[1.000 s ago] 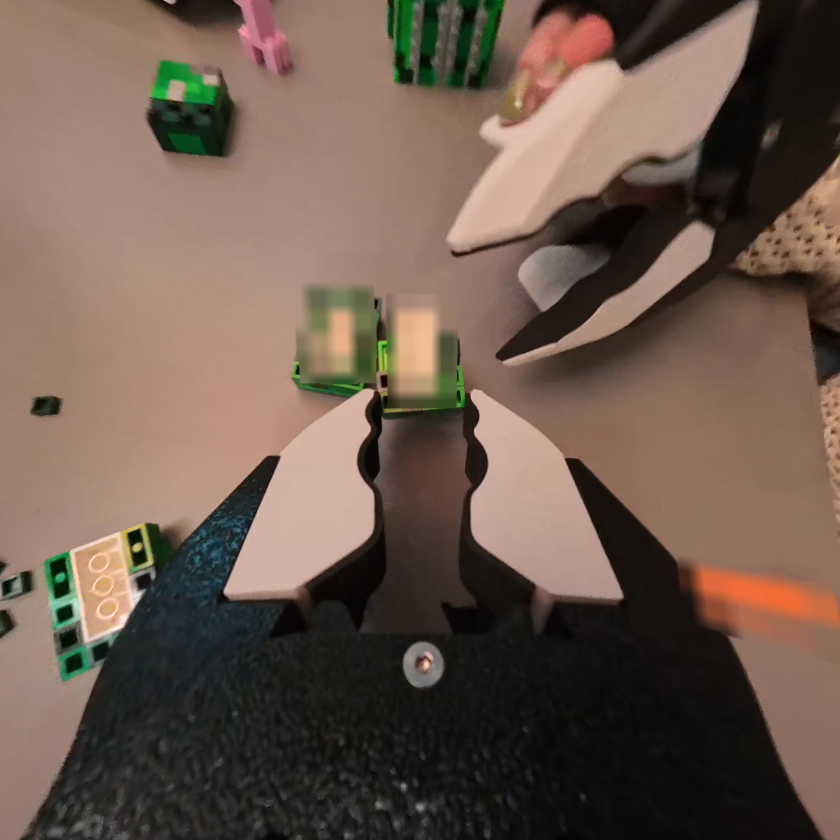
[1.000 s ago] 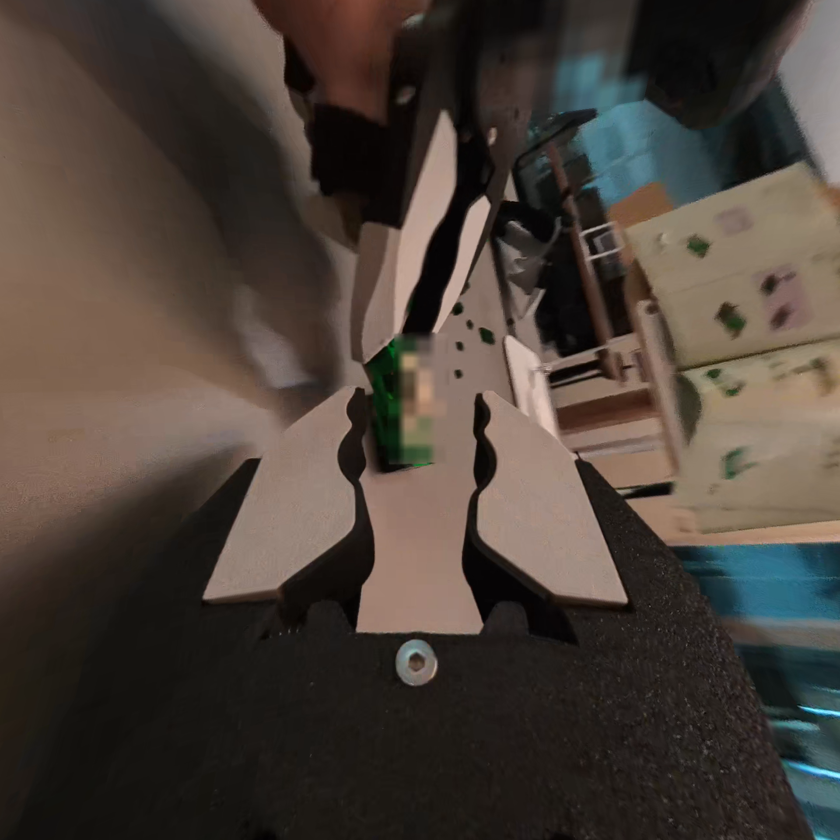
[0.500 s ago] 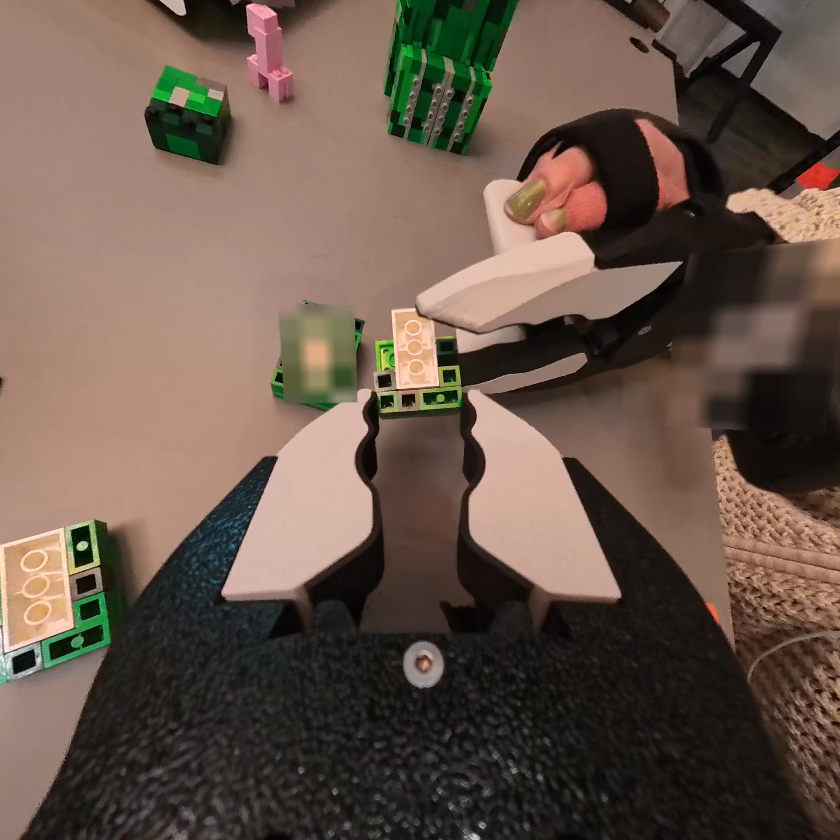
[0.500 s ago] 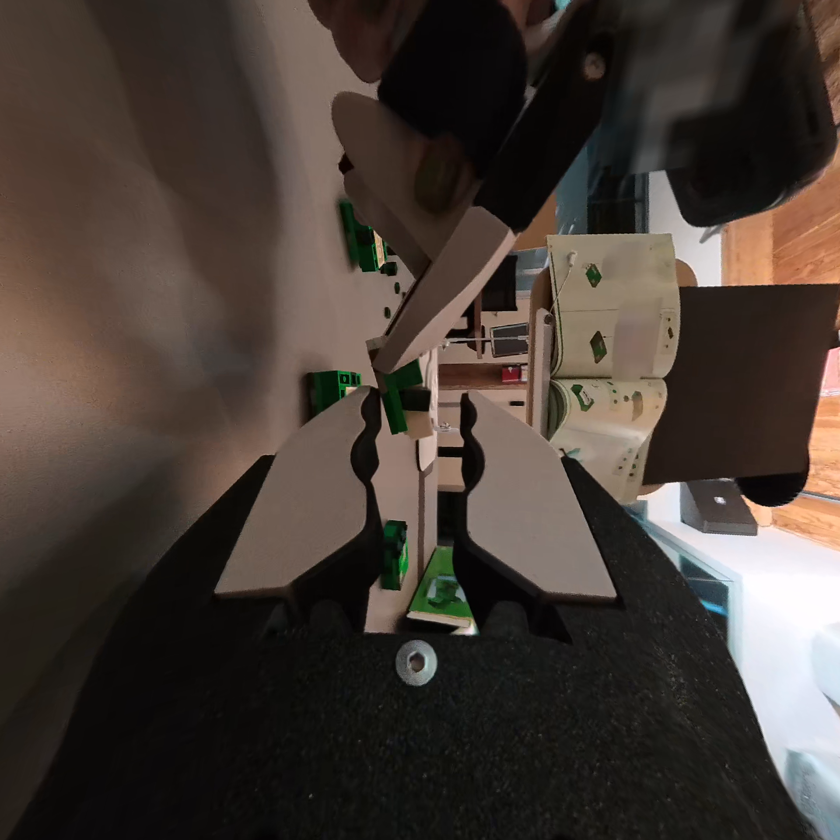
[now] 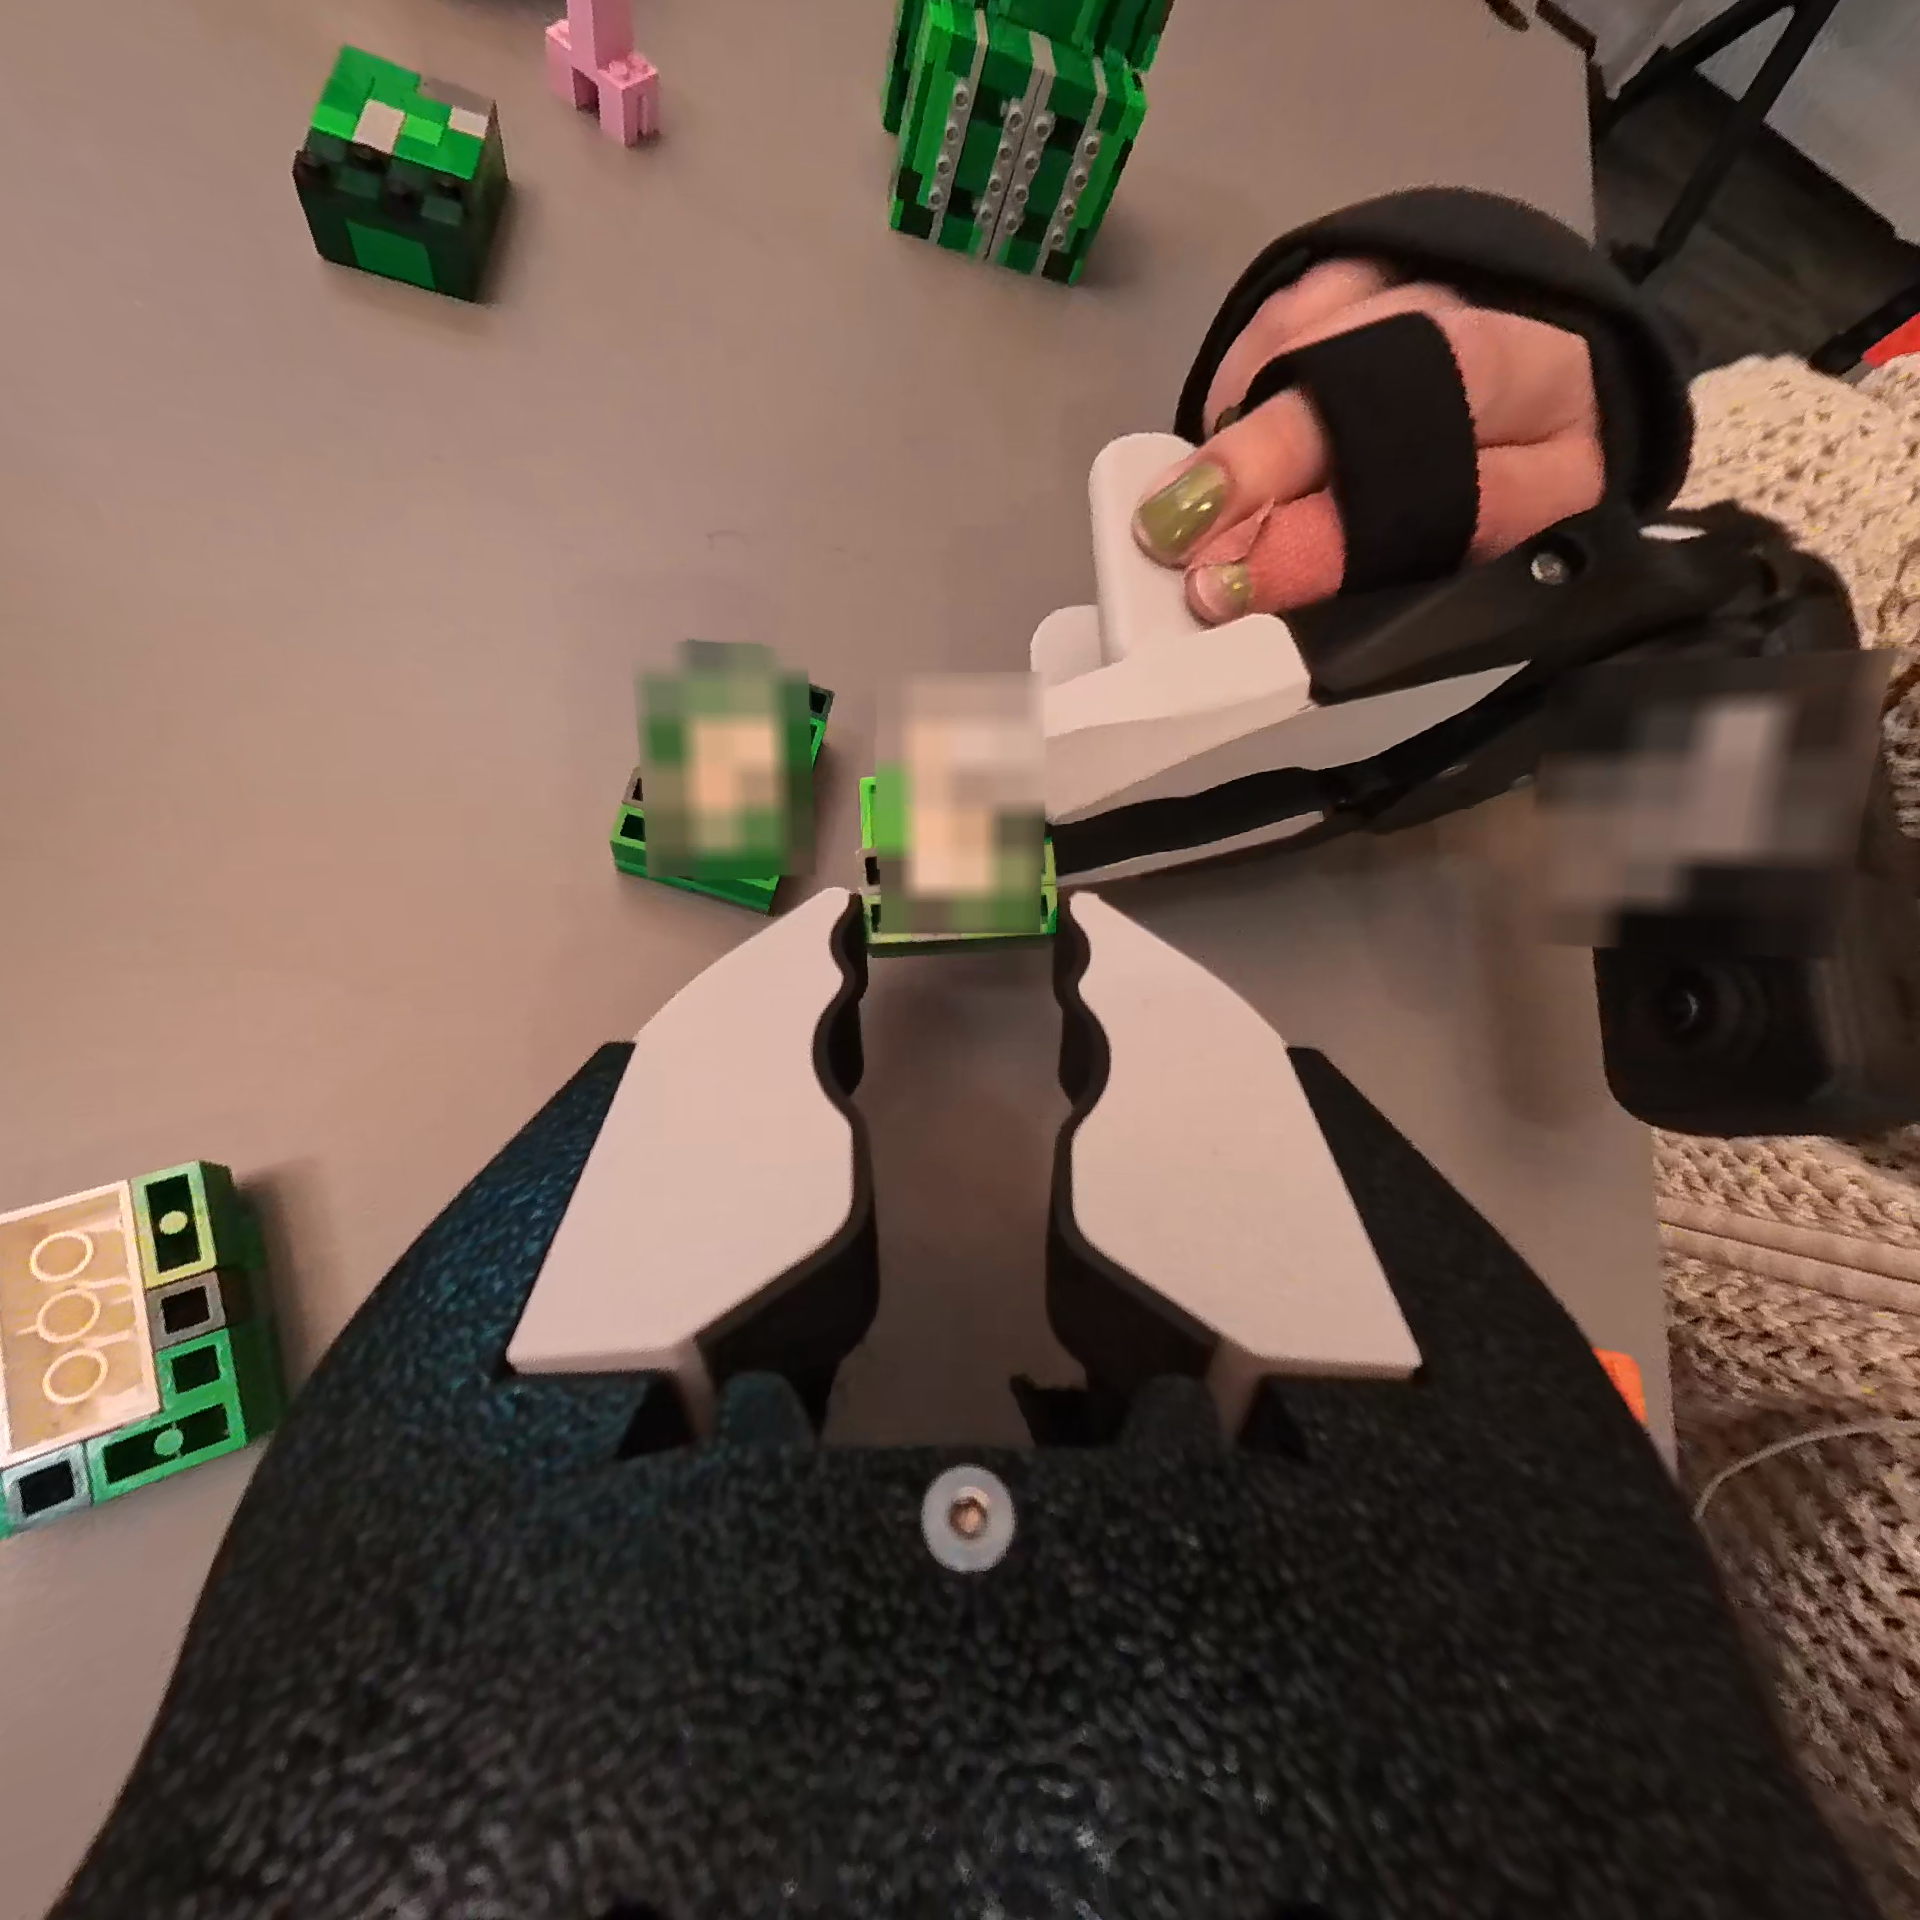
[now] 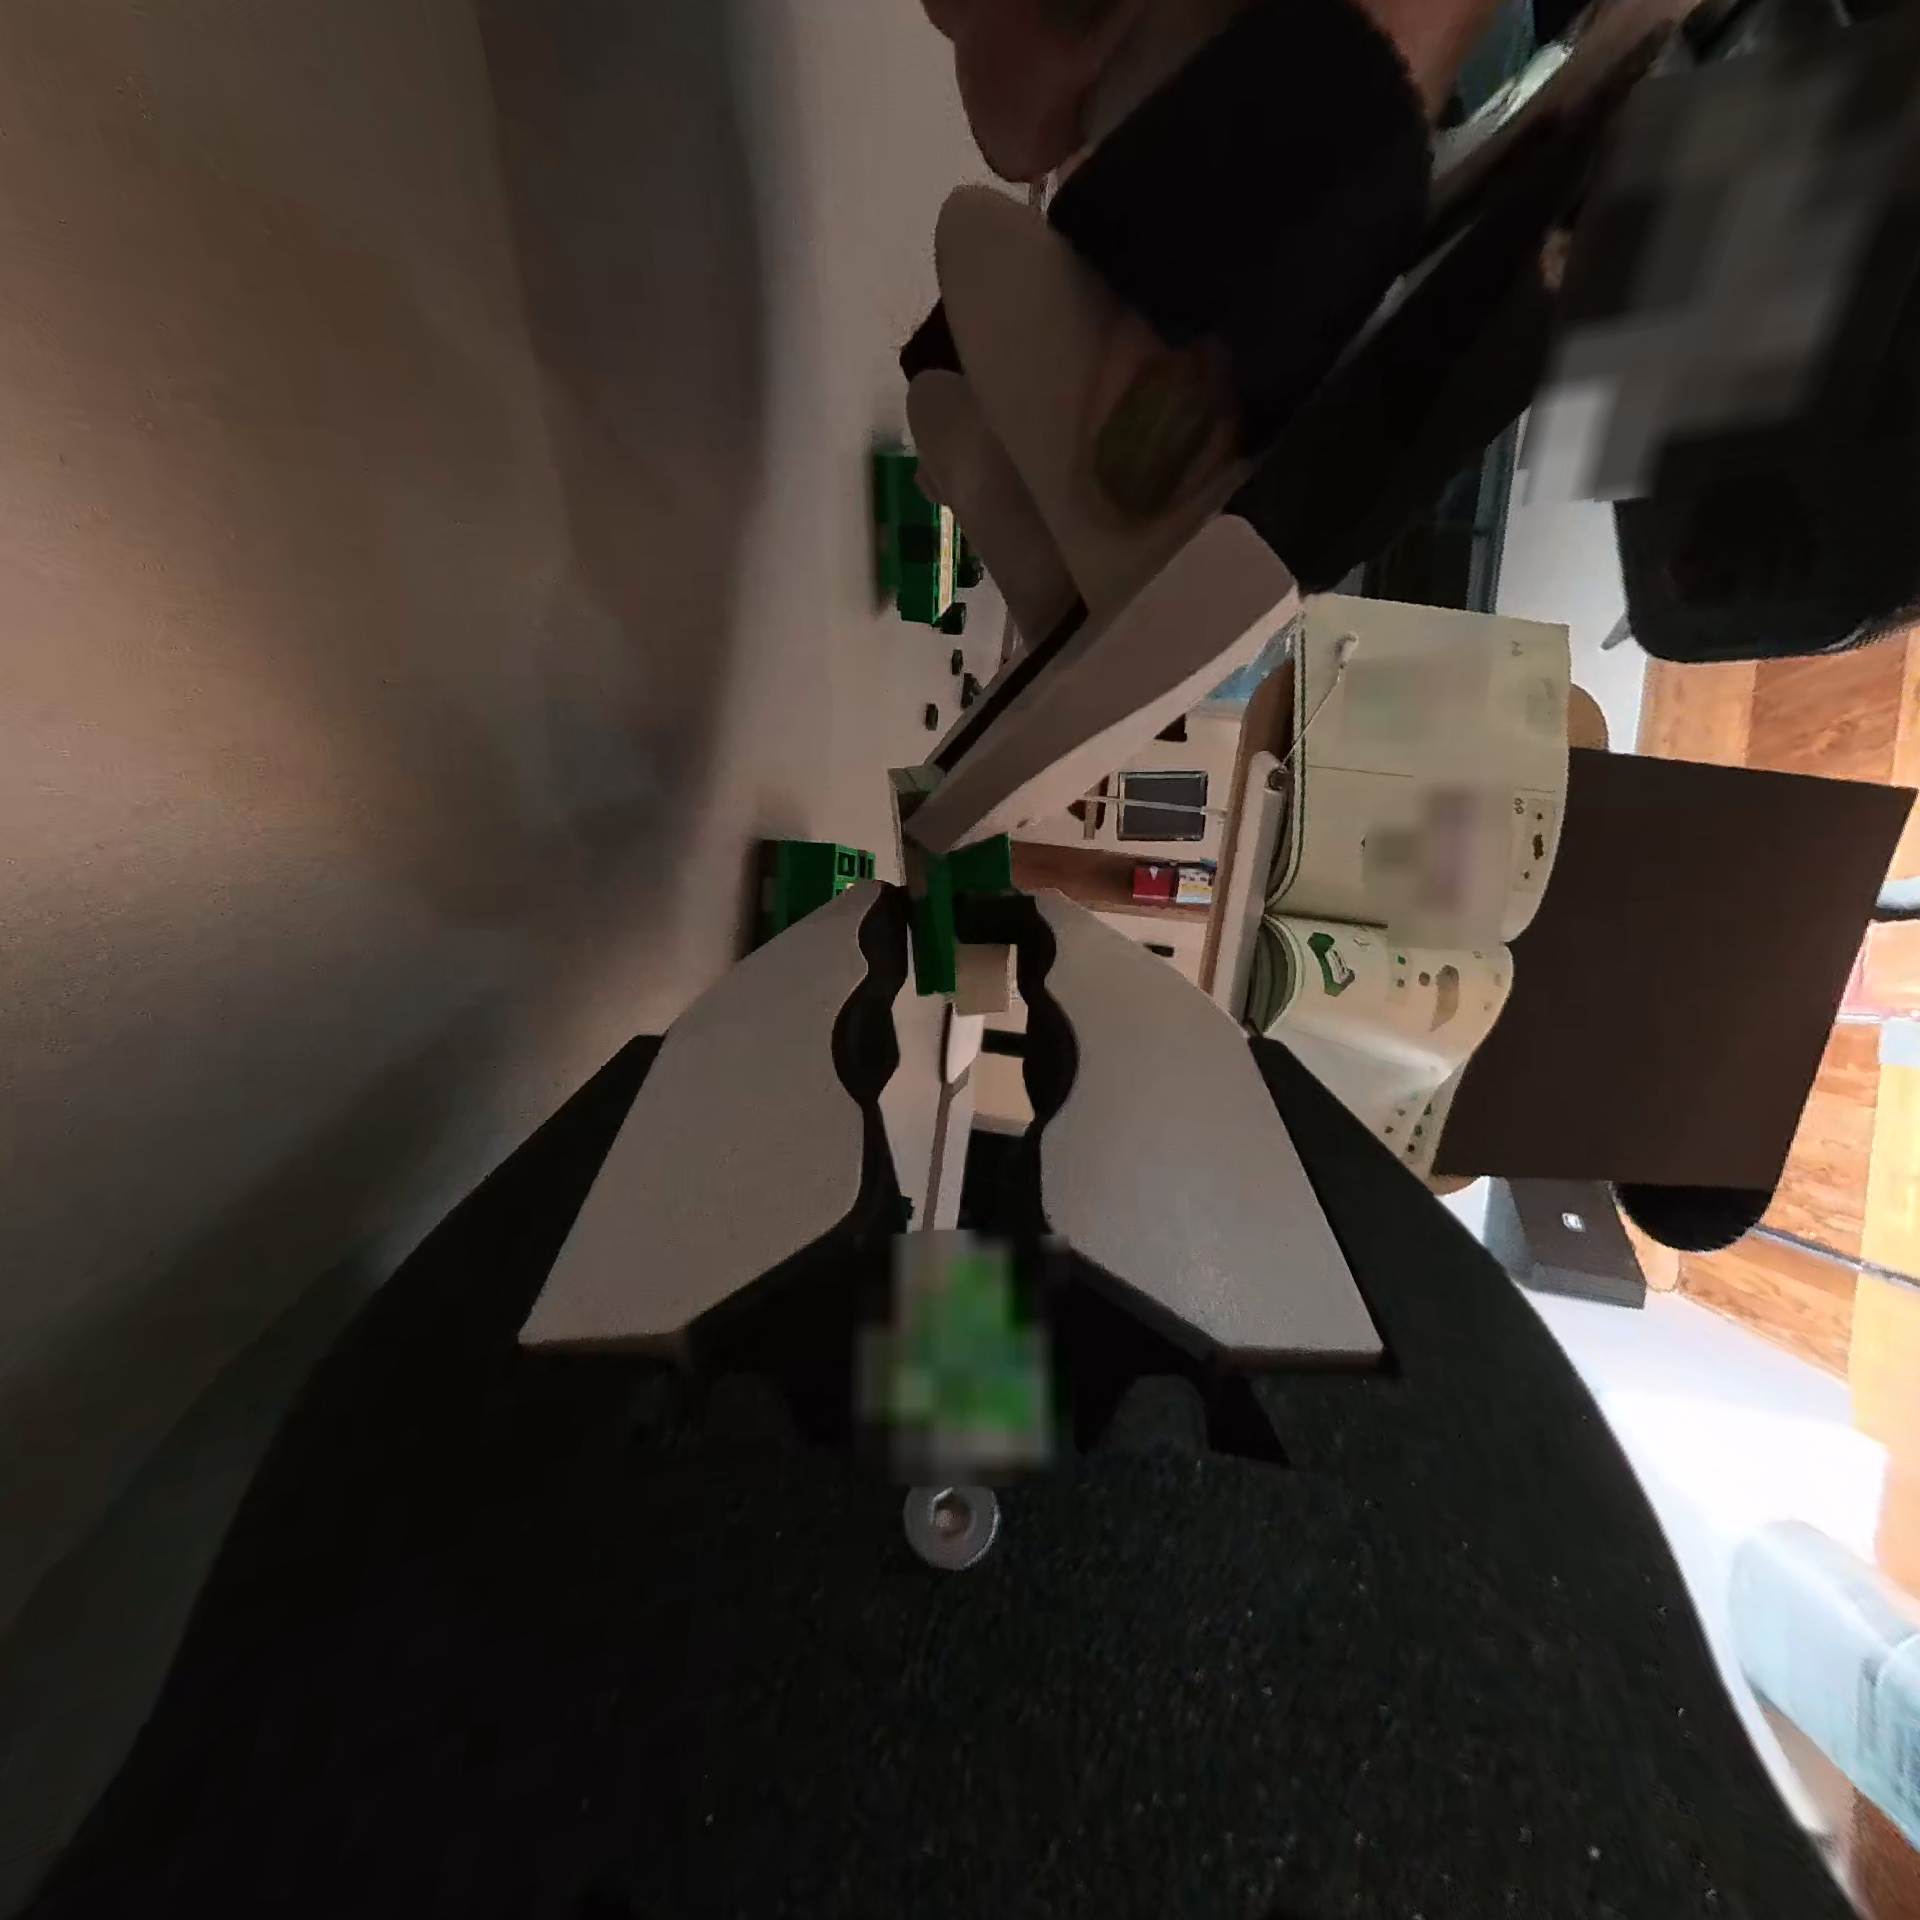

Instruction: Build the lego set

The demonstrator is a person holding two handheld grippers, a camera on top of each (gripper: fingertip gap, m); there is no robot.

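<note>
Left tongs point(image 5: 956, 914) stood part open, tips just short of green brick block point(image 5: 961, 930) mid table point(image 5: 312, 623). Right tongs point(image 6: 951, 914) part open around same block, contact unclear.

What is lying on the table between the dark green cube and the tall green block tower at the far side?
In the left wrist view, a small pink lego figure stands between the dark green cube and the tall green tower; around it the grey table is bare.

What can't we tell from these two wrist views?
- Tops of the two small green assemblies: mosaic patches, left wrist view.
- Whether the left gripper touches the nearer one: unclear.
- Right gripper contact with that piece: blurred, tilted right wrist view.
- Tall green build: top cut off by edge.
</note>
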